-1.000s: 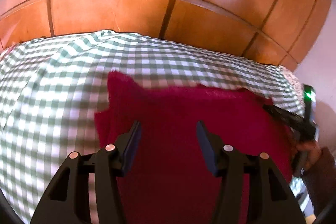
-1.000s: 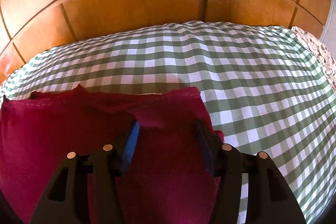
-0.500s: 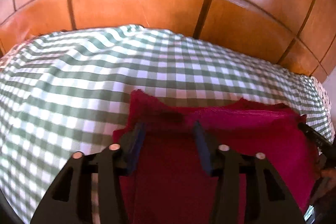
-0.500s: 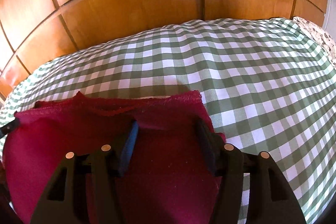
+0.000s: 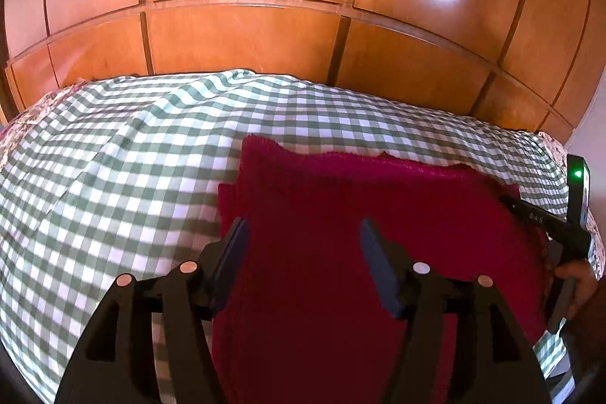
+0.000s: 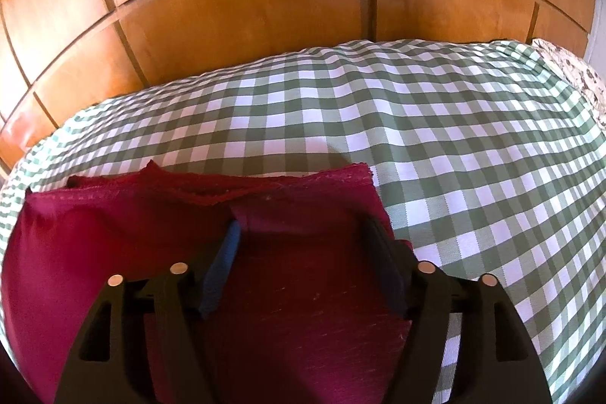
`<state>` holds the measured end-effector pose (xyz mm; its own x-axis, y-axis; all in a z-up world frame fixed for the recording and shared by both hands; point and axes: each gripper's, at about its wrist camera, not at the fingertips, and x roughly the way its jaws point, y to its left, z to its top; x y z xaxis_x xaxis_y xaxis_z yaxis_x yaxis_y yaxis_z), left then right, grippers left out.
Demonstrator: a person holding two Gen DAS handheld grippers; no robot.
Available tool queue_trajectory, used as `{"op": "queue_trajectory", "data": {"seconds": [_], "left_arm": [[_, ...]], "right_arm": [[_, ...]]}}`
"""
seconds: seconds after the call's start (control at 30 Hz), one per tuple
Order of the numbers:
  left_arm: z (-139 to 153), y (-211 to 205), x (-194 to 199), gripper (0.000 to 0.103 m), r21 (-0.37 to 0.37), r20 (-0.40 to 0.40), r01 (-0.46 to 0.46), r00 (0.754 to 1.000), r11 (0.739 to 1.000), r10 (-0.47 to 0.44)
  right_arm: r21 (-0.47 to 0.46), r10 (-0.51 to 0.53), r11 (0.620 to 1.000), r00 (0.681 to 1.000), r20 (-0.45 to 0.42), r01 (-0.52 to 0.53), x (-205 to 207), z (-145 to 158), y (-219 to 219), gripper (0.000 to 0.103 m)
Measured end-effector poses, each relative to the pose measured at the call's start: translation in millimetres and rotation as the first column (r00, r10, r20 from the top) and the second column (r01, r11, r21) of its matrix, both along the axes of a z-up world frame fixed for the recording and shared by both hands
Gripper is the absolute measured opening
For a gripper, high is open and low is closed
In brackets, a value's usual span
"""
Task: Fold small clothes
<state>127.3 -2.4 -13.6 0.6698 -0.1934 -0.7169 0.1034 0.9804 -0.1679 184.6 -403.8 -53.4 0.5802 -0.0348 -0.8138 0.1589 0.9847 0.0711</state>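
Observation:
A dark red garment (image 5: 341, 214) lies folded in layers on the green-and-white checked cloth (image 5: 113, 177). It also shows in the right wrist view (image 6: 151, 222). My left gripper (image 5: 301, 228) is open, its jaws wide apart over the garment's left part. My right gripper (image 6: 303, 230) is open over the garment's right edge, with a fold of red fabric lying between its fingers. The right gripper body (image 5: 545, 218) shows at the garment's far right in the left wrist view, with a hand behind it.
The checked cloth (image 6: 454, 158) covers a bed-like surface. A glossy wooden panelled wall (image 5: 303, 6) stands right behind it. A flowered fabric (image 6: 579, 78) shows at the far right edge.
The left gripper drew back and rose a little from the garment's far edge, so more red fabric shows ahead of it. The right gripper barely moved.

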Motion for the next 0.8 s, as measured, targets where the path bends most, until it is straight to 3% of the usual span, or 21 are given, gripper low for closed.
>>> {"op": "queue_trajectory", "data": {"seconds": [0.3,0.63,0.73,0.8], "left_arm": [[0,0,-24,0.065,0.009,0.001,0.007,1.000,1.000,-0.007],[-8,3,-35,0.066,0.003,-0.022,0.015,1.000,1.000,-0.015],[-12,5,-39,0.066,-0.013,-0.035,0.011,0.999,1.000,-0.011],[-14,5,-43,0.066,-0.020,-0.036,0.011,0.999,1.000,-0.012]], "right_arm": [[-0.001,0.007,1.000,1.000,-0.014,-0.007,-12,14,5,0.091],[0.044,-0.072,0.996,0.997,-0.010,0.073,-63,30,-29,0.092],[0.088,-0.101,0.991,0.994,-0.037,0.104,-83,23,-46,0.092],[0.165,-0.111,0.979,0.992,-0.062,0.120,-98,14,-55,0.092]]}}
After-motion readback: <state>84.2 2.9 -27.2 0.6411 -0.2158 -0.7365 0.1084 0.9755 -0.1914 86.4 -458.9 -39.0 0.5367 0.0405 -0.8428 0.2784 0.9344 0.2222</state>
